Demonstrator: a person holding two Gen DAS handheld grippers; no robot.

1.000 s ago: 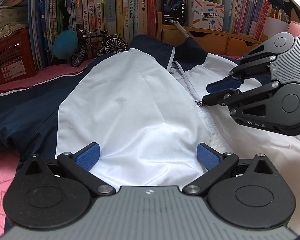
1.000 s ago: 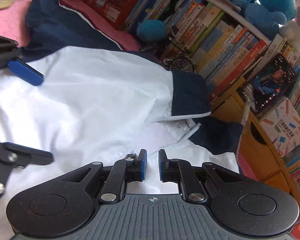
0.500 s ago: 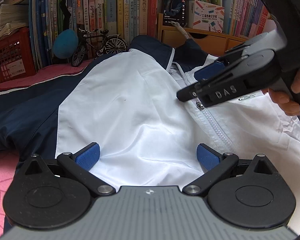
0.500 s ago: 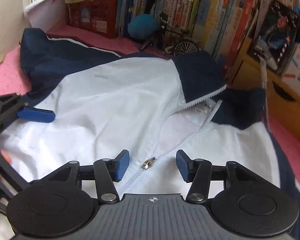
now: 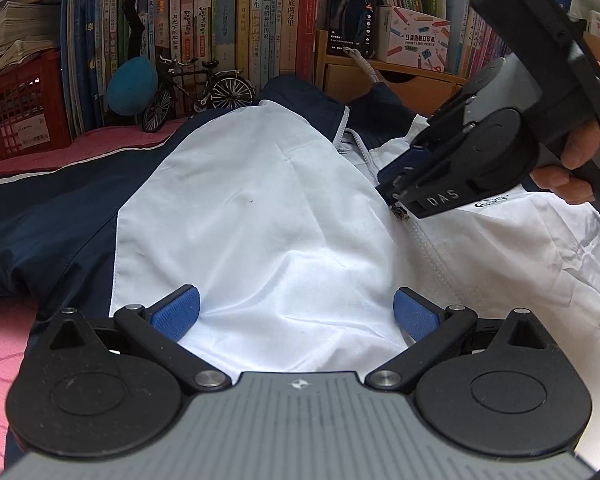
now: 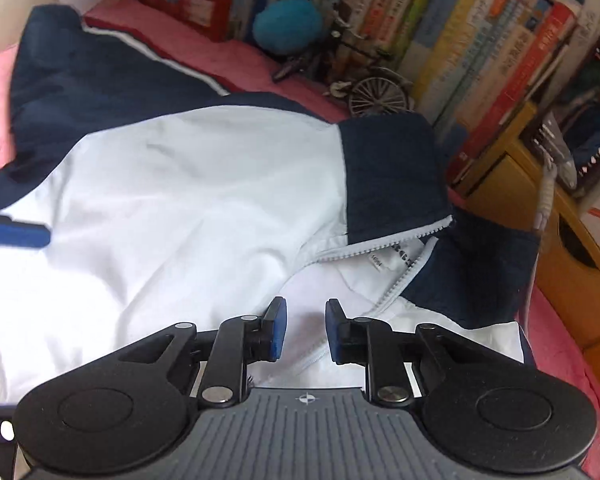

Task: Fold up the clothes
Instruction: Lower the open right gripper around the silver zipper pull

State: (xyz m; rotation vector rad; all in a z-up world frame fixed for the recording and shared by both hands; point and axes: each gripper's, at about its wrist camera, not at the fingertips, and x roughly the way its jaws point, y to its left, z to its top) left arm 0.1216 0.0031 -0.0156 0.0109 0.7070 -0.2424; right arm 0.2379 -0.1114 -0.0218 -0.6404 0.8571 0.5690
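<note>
From the left wrist, the left gripper (image 5: 296, 312) hangs spread wide over the white-and-navy jacket (image 5: 260, 216) on the pink bedspread (image 5: 4, 344). From the right wrist, the right gripper (image 6: 303, 330) tilts down, jaws closing astride the zipper (image 6: 396, 292), pads not touching; model bicycle (image 6: 364, 84) and books (image 6: 480, 52) behind.

Pink bedspread (image 5: 4, 356) carries navy-white jacket (image 5: 260, 216), model bicycle (image 5: 198, 88), teal ball (image 5: 132, 86).
</note>
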